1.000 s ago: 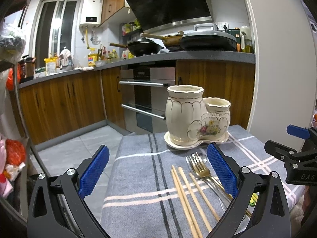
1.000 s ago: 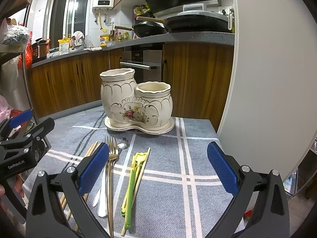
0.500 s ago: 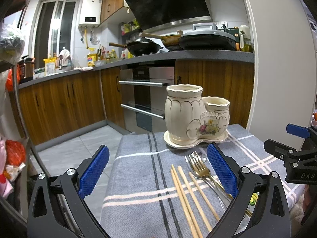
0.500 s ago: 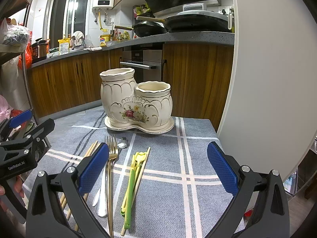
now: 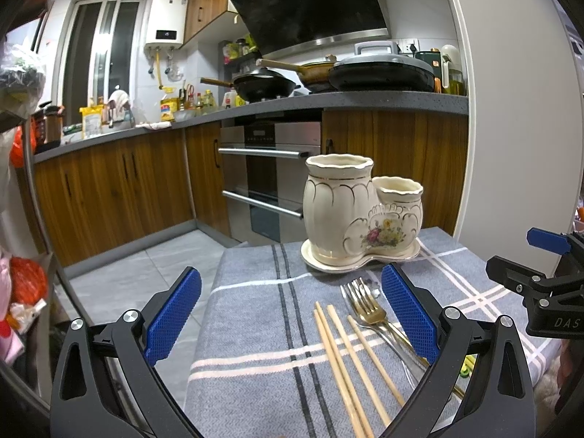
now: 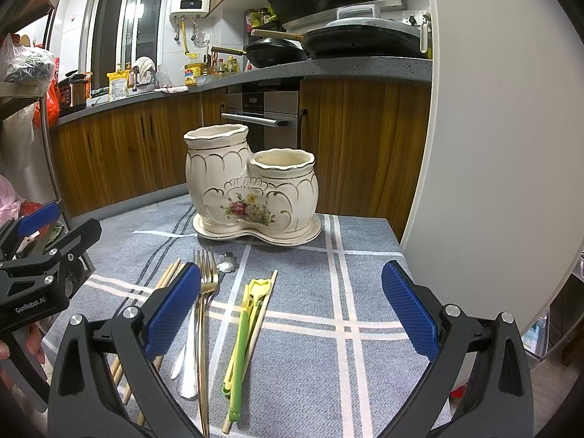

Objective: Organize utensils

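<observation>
A cream ceramic double utensil holder (image 5: 359, 215) (image 6: 250, 186) with a flower print stands empty at the far side of the grey plaid tablecloth (image 6: 365, 306). In front of it lie wooden chopsticks (image 5: 346, 361) (image 6: 166, 277), a gold fork (image 5: 368, 310) (image 6: 204, 292), a silver spoon (image 6: 188, 361), and green and yellow plastic utensils (image 6: 244, 332) beside one more chopstick (image 6: 257, 325). My left gripper (image 5: 290, 314) is open and empty above the cloth's left part. My right gripper (image 6: 290, 314) is open and empty above the utensils.
The table's left edge (image 5: 208, 314) drops to a tiled floor (image 5: 146, 266). A white wall (image 6: 492, 146) stands at the right. Wooden kitchen cabinets (image 5: 116, 189) and an oven (image 5: 272, 179) lie beyond the table. A shelf with bags (image 6: 25, 84) is at the left.
</observation>
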Tool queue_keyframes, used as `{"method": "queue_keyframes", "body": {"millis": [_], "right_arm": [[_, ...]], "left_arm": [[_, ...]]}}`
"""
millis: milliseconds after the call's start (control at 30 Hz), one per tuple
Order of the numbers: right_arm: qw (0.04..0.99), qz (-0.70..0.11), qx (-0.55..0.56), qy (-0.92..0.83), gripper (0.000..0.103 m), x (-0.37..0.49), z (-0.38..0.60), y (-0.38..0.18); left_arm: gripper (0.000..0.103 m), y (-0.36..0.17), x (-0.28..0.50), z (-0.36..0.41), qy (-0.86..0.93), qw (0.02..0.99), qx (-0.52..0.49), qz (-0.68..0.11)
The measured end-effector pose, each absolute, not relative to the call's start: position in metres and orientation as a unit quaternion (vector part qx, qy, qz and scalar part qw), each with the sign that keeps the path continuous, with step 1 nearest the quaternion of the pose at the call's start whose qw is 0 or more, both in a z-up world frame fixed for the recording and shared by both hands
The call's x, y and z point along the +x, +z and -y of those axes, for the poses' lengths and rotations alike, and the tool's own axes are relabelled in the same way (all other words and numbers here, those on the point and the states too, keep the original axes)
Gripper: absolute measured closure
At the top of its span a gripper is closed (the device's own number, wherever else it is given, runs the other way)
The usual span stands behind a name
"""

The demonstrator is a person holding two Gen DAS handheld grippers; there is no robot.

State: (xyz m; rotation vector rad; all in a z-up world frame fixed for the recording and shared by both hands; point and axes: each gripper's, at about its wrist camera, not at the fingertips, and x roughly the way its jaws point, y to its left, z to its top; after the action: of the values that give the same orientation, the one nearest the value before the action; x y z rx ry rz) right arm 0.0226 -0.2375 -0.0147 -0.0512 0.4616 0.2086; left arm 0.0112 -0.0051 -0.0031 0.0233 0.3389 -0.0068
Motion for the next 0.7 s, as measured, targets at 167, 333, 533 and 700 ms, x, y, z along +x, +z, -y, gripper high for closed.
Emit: {"method": "queue_keyframes", "body": {"millis": [167,333,533,700], "right_arm": [[0.967,-0.231,-0.024,0.105,0.005,0.024,0.237,-0.016],[0.966,-0.234,-0.023,0.106,0.005,0.024,0.237,-0.017],[0.964,-0.243,-0.028,0.108,0.005,0.029,0.237,-0.023],[0.960,-0.250,-0.026,0.126,0.005,0.034,0.241,-0.025]], "left_arm": [[0.005,-0.003,0.012,0.006,-0.004,0.986,0.013,-0.169],[0.005,-0.003,0.012,0.005,-0.005,0.985,0.013,-0.171],[0.005,-0.008,0.017,0.001,-0.008,0.982,0.012,-0.189],[0.005,-0.007,0.016,-0.007,-0.005,0.981,0.025,-0.194]]}}
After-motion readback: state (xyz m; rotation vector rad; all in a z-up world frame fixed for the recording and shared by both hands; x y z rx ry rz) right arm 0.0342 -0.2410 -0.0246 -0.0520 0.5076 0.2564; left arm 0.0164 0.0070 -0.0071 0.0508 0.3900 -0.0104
